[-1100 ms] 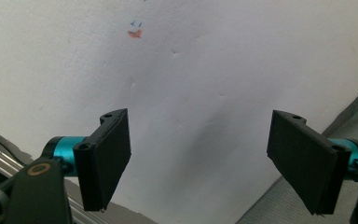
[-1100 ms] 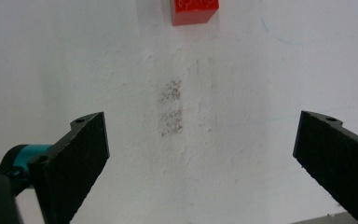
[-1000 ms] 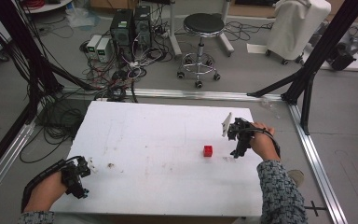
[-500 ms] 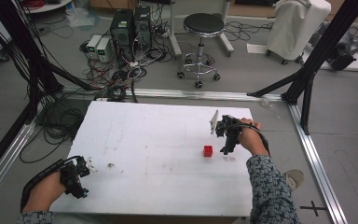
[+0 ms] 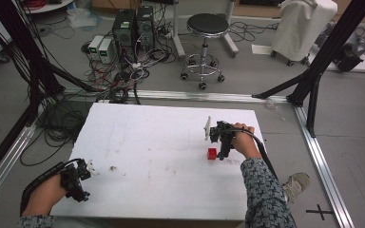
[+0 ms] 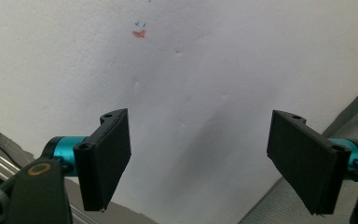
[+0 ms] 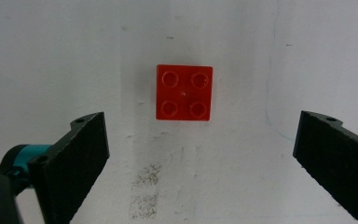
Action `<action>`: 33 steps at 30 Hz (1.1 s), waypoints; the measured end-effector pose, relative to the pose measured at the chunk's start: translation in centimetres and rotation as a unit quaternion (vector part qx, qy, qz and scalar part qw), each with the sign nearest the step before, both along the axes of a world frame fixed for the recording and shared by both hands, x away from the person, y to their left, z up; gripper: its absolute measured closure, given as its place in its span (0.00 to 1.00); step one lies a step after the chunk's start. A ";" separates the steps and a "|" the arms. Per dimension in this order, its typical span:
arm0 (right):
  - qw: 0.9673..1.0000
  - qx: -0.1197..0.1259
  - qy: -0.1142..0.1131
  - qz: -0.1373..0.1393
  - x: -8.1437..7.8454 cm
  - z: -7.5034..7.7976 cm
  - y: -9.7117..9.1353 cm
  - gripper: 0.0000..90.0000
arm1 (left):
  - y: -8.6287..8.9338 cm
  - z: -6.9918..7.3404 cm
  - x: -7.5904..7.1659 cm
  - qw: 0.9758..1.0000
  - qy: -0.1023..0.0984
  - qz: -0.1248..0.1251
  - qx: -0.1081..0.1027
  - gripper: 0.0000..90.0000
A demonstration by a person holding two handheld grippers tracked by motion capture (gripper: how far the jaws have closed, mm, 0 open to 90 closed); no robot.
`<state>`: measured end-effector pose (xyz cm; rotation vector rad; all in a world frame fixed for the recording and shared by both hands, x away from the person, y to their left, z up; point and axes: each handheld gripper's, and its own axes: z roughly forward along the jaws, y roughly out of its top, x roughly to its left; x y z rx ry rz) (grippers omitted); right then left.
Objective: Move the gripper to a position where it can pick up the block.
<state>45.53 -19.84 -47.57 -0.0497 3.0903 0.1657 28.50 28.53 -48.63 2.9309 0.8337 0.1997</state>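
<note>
My right gripper [image 5: 224, 151] hovers just beside the red four-stud brick [image 5: 212, 153] on the white table [image 5: 152, 142], jaws spread wide, empty; its own view shows the studs [image 7: 184, 92]. My left gripper [image 5: 78, 183] sits at the near-left edge, jaws wide apart, holding nothing.

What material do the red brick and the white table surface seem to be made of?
Red brick: likely moulded plastic, since it is smooth, slightly glossy and has four round studs. White table surface: matte, perhaps foam board or painted board, showing small dents and scuff marks; the exact material is uncertain.
</note>
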 end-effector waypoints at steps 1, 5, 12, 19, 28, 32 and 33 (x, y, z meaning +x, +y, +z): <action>1.000 0.000 -0.001 0.000 0.1 -0.2 0.1 0.03 | 0.0 0.1 0.0 1.000 0.001 -0.003 0.000 0.24; 1.000 -0.001 0.004 -0.001 0.2 -0.7 0.4 0.03 | -0.1 0.1 0.0 1.000 -0.001 -0.002 -0.004 0.24; 1.000 -0.008 0.011 -0.003 0.2 -1.9 0.9 0.03 | -0.1 0.1 0.0 1.000 0.000 -0.005 -0.001 0.24; 1.000 -0.012 0.018 -0.011 0.3 -3.2 1.3 0.03 | -0.1 0.1 0.0 1.000 -0.002 -0.007 -0.002 0.24; 0.999 -0.028 0.030 -0.010 0.1 -4.7 1.7 0.03 | -0.2 0.1 0.0 1.000 -0.002 -0.007 -0.005 0.24; 0.999 -0.028 0.027 -0.013 0.2 -4.8 1.7 0.03 | -0.2 0.1 0.0 1.000 -0.002 -0.004 -0.007 0.24; 0.999 -0.027 0.028 -0.010 0.2 -4.8 1.7 0.03 | -0.2 0.1 0.0 1.000 -0.002 -0.004 -0.007 0.24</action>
